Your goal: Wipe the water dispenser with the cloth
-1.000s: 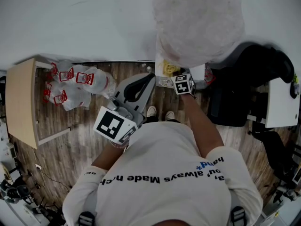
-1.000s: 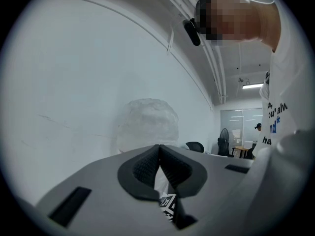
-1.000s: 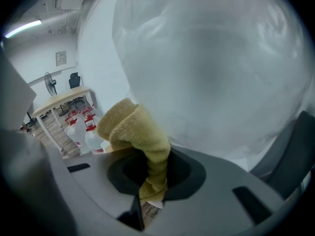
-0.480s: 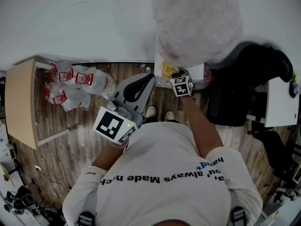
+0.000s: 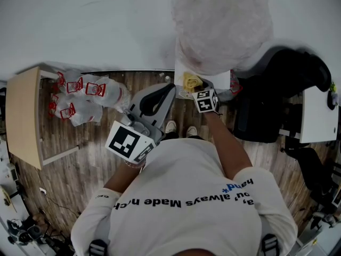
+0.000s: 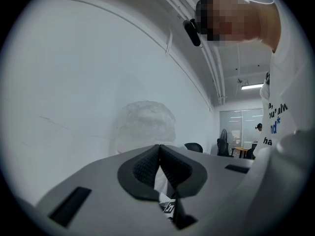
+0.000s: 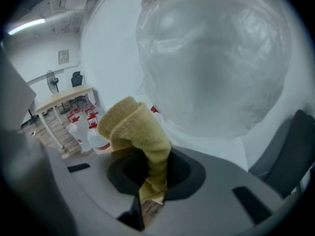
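Note:
The water dispenser [image 5: 205, 71] stands against the white wall, and its big bottle [image 5: 224, 25] is wrapped in clear plastic. My right gripper [image 5: 197, 88] is shut on a yellow cloth [image 5: 191, 81], which it holds at the dispenser's front just below the bottle. In the right gripper view the cloth [image 7: 139, 131] bunches up out of the right gripper [image 7: 155, 173], with the bottle [image 7: 216, 58] close above. My left gripper [image 5: 168, 90] hangs left of the dispenser, shut and holding nothing. In the left gripper view the left gripper [image 6: 159, 154] points at the bottle [image 6: 146, 124].
Several water jugs with red labels [image 5: 85, 95] lie on the wooden floor at the left, beside a light wooden table [image 5: 24, 116]. A black office chair [image 5: 277, 89] and a white desk [image 5: 319, 116] stand right of the dispenser. The jugs [image 7: 83, 127] also show in the right gripper view.
My right gripper and the cloth have shifted slightly left and nearer the person along the dispenser's front. The left gripper has stayed put.

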Tool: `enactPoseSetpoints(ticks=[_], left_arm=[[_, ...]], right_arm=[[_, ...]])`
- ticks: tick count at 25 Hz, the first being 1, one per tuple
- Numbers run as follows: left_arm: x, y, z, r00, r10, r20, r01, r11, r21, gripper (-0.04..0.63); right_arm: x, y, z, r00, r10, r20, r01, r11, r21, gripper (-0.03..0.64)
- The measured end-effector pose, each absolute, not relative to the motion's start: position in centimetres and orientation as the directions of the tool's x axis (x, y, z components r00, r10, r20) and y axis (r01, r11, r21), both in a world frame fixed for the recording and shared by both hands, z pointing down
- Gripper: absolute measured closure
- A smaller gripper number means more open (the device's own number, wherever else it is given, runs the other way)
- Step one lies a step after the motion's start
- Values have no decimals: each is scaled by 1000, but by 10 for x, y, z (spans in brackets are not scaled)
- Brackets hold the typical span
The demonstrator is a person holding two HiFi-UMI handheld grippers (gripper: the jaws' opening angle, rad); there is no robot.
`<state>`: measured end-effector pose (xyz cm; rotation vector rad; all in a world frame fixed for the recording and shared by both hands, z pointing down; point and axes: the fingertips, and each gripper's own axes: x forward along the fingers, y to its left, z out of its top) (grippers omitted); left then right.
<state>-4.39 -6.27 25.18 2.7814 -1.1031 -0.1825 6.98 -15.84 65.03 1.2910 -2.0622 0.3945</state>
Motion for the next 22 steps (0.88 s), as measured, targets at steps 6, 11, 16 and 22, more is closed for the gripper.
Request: enactPoseSetpoints(ticks=[6, 11, 16, 22], left_arm=[[-44, -60, 251, 722, -689, -60, -671, -719, 178, 577], [-43, -58, 252, 721, -690, -60, -673, -718, 178, 577], [-43, -57, 252, 720, -691, -60, -674, -717, 177, 577], [-41, -56, 251, 721, -690, -63, -673, -719, 175, 577]], right_arm=[[69, -151, 651, -295, -688, 663, -878, 468, 96, 554], [69, -144, 652, -292, -694, 658, -883, 460, 93, 554], [70, -137, 654, -296, -679, 672, -882, 464, 81, 554], [69, -136, 655, -318, -650, 690, -888, 459, 22, 552]])
